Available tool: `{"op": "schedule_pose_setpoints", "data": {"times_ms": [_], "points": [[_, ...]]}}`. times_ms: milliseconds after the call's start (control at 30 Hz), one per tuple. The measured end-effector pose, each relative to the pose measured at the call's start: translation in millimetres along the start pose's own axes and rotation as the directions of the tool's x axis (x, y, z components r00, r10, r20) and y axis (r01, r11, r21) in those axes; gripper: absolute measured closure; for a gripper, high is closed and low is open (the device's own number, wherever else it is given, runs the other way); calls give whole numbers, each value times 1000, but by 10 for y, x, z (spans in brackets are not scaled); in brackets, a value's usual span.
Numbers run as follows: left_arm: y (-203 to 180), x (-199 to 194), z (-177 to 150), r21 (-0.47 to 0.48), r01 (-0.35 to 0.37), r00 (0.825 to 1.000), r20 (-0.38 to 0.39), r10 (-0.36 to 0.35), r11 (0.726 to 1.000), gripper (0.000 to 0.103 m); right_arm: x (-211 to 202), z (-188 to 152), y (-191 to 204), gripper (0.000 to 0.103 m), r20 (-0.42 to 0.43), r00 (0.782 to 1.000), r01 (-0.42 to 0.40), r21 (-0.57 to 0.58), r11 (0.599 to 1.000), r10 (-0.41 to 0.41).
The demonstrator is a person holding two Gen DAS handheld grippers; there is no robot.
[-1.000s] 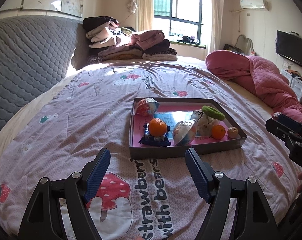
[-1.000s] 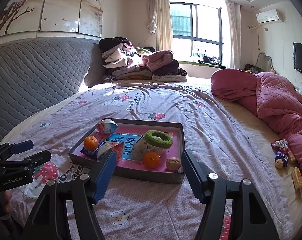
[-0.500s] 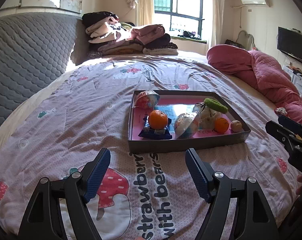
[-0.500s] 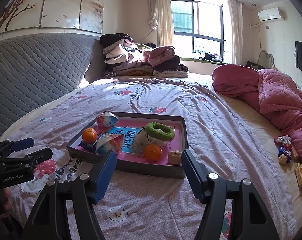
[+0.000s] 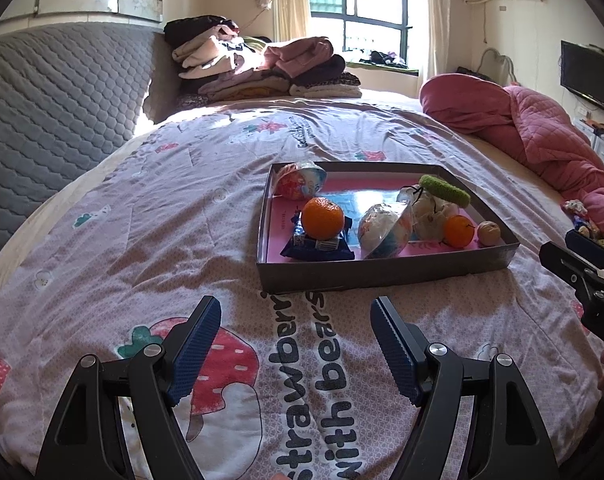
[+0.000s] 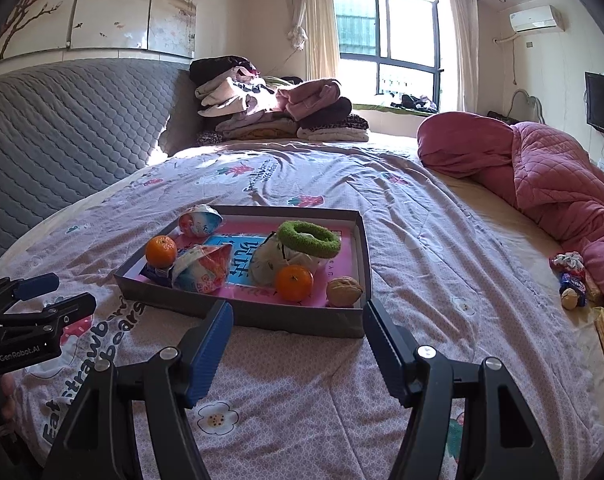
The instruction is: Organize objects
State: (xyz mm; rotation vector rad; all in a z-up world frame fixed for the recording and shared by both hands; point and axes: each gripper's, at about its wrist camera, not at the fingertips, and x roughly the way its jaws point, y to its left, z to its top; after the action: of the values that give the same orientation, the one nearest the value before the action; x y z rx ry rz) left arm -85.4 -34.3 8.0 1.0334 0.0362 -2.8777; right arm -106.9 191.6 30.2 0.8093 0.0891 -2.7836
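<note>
A grey tray with a pink floor lies on the bedspread. In it are two tangerines, the left one on a dark blue snack pack, two bowl-shaped packets, a white pouch, a green ring and a walnut. My left gripper hangs open over the bedspread just short of the tray's front wall. My right gripper is open too, its fingertips close to the tray's near wall, nothing between them.
Loose snacks and a walnut lie at the right beside a rolled pink quilt. Folded clothes are stacked at the far end of the bed. A grey quilted headboard runs along the left.
Both grippers have sunk slightly towards the bed, so the tray sits higher and nearer in each view. Both stay open and nothing in the tray has moved.
</note>
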Motion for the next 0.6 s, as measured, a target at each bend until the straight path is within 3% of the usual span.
{"op": "schedule_pose_setpoints", "data": {"times_ms": [600], "points": [[-63,142,-137,18,15,1000,3,-15,1000,25,148,-223,56,36,-17,1000,-14,13,1000,14]]}}
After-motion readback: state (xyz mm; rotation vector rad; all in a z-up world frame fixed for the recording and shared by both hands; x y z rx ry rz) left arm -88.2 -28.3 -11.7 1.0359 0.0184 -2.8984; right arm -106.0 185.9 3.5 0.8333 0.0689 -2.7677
